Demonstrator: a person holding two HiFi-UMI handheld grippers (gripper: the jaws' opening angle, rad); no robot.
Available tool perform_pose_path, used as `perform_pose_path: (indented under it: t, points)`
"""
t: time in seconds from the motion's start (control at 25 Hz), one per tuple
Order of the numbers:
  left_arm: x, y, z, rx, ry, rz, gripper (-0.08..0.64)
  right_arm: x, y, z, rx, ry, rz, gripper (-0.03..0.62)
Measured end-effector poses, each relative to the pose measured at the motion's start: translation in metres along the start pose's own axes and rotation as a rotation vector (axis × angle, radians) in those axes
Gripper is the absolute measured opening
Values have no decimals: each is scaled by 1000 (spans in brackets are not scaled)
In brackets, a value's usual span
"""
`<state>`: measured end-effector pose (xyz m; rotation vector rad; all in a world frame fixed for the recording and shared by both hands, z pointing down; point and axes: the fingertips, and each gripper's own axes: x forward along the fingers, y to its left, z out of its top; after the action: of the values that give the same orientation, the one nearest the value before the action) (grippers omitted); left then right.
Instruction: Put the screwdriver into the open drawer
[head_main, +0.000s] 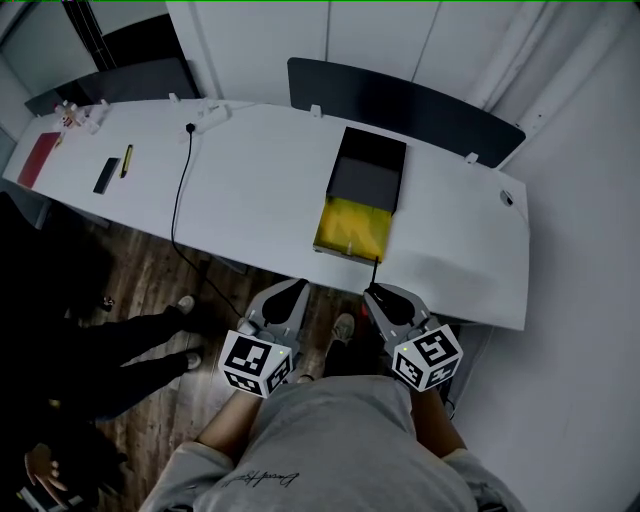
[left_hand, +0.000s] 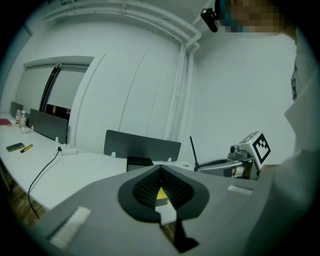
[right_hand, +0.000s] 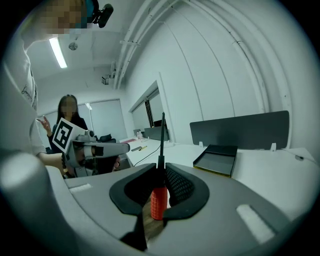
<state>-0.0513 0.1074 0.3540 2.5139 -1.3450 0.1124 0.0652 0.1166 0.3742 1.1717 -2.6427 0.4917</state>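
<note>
1. table (head_main: 250, 190): long, white, seen from above in head view; wood floor (head_main: 150, 265) shows below its near edge.
2. open drawer (head_main: 368, 148): sits on the table, right of centre. It has black walls & a grey bottom, w/ a yellow section at the near end. In right gripper view the open drawer (right_hand: 216, 159) lies ahead & to the right of the jaws.
3. right gripper (head_main: 384, 298): held off the table's near edge, in front of the person's torso. In its own view the right gripper (right_hand: 161, 172) has both jaws pinching the screwdriver (right_hand: 157, 202) by its red handle.
4. the screwdriver's black shaft (head_main: 376, 272) sticks out past the jaw tips toward the drawer's yellow end. The tip is at approx. the table edge, so the tool is outside the drawer & apart from it.
5. left gripper (head_main: 283, 300): beside the right one, also off the table edge. In its own view the left gripper (left_hand: 161, 168) has its jaw tips pressed together w/ nothing between them.
6. misc.: black cable (head_main: 180, 200) runs across the table; dark divider panel (head_main: 400, 105) stands along the far edge.
</note>
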Motion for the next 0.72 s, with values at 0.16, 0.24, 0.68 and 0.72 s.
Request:
perform_pose_path:
  t: [0.16,0.24,0.68,0.72]
  points:
    - [30,7,9,-5,3,10,2,15,-28,11,3,13,15,74]
    - [44,11,13,-8,4,14,2,22,-40,17,2,19,22,74]
    - [109,26,35,-15,-7,68,2,56,-100,45,-21,35,82,74]
    - [114,28,36,-18,-8,75,2,59,-104,47,-23,36,89,74]
